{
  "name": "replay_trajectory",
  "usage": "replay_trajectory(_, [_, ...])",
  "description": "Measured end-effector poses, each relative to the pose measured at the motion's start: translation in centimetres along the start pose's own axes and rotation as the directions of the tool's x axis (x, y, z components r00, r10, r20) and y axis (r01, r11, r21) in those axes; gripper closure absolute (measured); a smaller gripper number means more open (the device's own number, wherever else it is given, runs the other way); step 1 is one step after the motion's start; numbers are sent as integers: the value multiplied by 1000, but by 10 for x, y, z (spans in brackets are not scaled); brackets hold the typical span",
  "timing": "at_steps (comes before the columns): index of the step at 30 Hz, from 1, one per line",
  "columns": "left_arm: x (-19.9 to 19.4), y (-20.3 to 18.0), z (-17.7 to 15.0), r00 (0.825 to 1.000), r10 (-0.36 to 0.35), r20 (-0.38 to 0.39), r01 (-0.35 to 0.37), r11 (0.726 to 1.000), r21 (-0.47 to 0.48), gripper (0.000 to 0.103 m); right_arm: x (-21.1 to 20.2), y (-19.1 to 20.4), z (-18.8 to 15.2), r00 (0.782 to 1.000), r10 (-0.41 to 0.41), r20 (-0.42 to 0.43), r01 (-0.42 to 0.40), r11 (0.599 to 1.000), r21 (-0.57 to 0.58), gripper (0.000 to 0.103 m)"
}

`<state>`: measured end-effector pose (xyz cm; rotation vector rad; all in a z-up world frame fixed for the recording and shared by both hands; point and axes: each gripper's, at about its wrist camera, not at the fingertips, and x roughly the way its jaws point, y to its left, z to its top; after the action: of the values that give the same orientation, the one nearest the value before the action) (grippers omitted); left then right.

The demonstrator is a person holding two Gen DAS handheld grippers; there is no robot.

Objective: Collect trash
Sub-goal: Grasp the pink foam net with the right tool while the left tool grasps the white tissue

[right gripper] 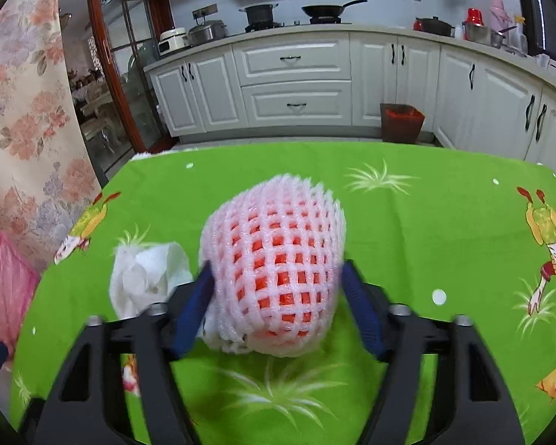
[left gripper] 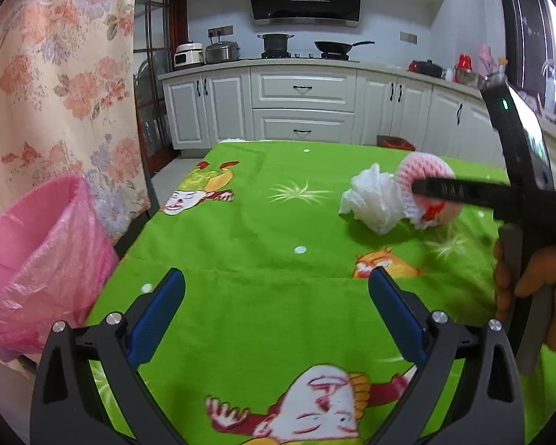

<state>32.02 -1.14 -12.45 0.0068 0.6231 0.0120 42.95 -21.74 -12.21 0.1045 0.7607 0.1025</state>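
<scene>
A pink foam fruit net [right gripper: 274, 270] with something orange-red inside lies on the green cartoon tablecloth [right gripper: 407, 230]. My right gripper [right gripper: 278, 296] straddles it, a blue pad on each side touching or nearly touching the net. A crumpled white tissue [right gripper: 148, 274] lies just left of the net. In the left wrist view the net [left gripper: 422, 178] and tissue [left gripper: 370, 200] sit at the right, with the right gripper's finger across the net. My left gripper [left gripper: 278, 296] is open and empty above the cloth. A bin with a pink bag [left gripper: 37, 259] stands at the table's left edge.
A flowered curtain [left gripper: 55, 92] hangs at the left. White kitchen cabinets [right gripper: 296, 85] and a stove with pans line the back. A brown bin [right gripper: 402, 122] stands on the floor beyond the table. The person's hand [left gripper: 530, 282] holds the right gripper's handle.
</scene>
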Motion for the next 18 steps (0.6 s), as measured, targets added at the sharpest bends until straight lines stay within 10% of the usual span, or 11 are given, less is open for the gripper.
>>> replay_trajectory(4, [11, -13, 8, 1000, -16, 0, 16, 1000, 21, 7, -14, -12, -10, 1000, 13, 11, -13, 1000, 9, 72])
replay_trajectory(18, [86, -79, 58, 996, -72, -53, 76, 995, 72, 12, -78, -67, -56, 994, -70, 88, 62, 994, 93, 76])
